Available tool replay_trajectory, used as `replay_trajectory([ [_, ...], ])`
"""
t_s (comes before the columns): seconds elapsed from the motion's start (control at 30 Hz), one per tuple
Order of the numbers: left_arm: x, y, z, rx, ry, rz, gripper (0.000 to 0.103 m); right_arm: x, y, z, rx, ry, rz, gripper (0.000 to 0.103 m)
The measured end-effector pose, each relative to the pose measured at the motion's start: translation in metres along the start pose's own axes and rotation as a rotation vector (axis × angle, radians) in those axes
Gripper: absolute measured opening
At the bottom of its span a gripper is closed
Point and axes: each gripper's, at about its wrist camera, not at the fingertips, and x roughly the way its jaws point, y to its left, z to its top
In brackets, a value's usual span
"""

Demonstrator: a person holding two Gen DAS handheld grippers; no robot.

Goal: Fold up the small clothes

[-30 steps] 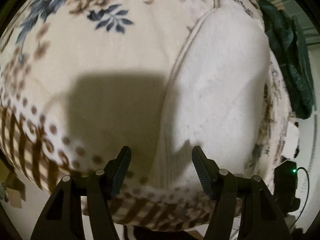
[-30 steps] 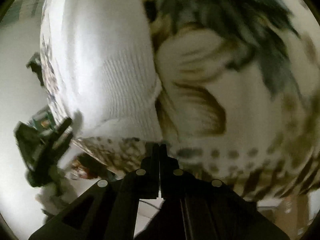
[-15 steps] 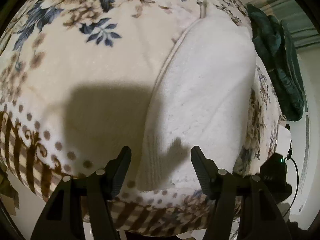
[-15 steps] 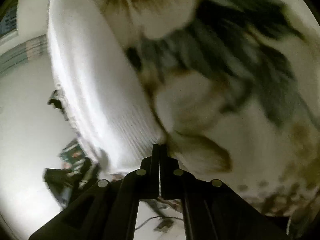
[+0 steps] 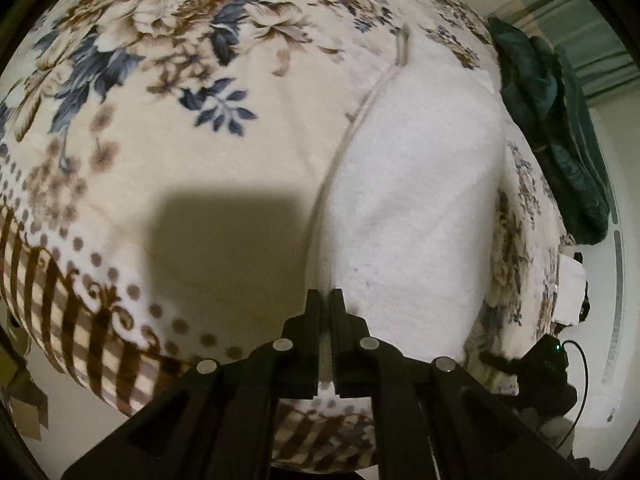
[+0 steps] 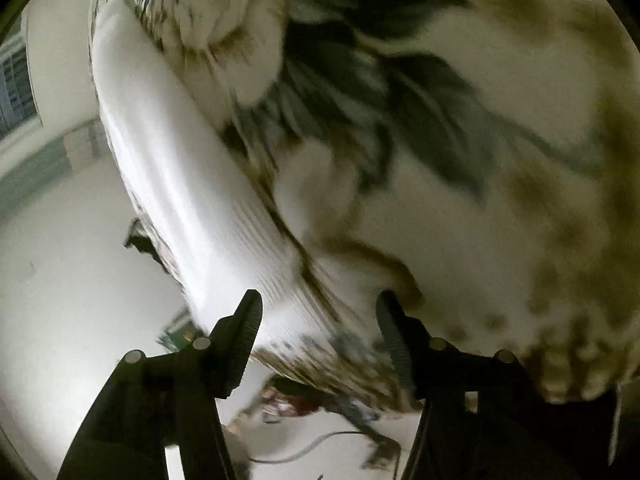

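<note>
The left gripper [image 5: 325, 300] has just pinched the white garment's [image 5: 416, 200] near edge; the right gripper [image 6: 318, 316] fingers are opening astride its corner, ready to lift.

Left gripper [image 5: 325, 300] now pinching shut on the white garment's [image 5: 416, 184] near edge after gaping wide earlier; right gripper [image 6: 318, 312] doing the opposite, jaws opening off the fabric after being clamped.

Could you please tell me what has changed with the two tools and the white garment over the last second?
The left tool closed on the white garment's near edge. The right tool, shut before, is opening, nothing gripped. The garment still lies on the floral blanket.
</note>
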Motion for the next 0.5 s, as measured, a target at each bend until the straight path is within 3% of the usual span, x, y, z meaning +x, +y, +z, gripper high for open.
replay_trajectory([
  [0.13,-0.002,0.010,0.004,-0.025,-0.024,0.029,0.002,0.012,0.026,0.013,-0.047,0.023,-0.006,0.061],
  [0.17,-0.002,0.012,0.005,-0.027,-0.021,0.028,0.002,0.012,0.024,0.011,-0.072,0.031,-0.018,0.046],
  [0.2,-0.001,0.012,0.005,-0.028,-0.023,0.031,0.002,0.018,0.029,0.010,-0.096,0.036,-0.037,0.019],
  [0.23,0.000,0.011,0.005,-0.029,-0.023,0.032,0.002,0.024,0.034,0.009,-0.118,0.050,-0.043,0.008],
  [0.27,0.000,0.010,0.005,-0.026,-0.021,0.032,0.002,0.033,0.043,0.003,-0.157,0.065,-0.077,0.004],
  [0.37,-0.003,0.009,0.005,-0.033,-0.029,0.029,0.002,0.039,0.059,-0.018,-0.224,0.049,-0.135,0.002],
  [0.5,-0.021,0.006,0.007,-0.063,-0.065,-0.012,0.002,0.021,0.057,-0.038,-0.188,0.056,-0.118,0.001],
])
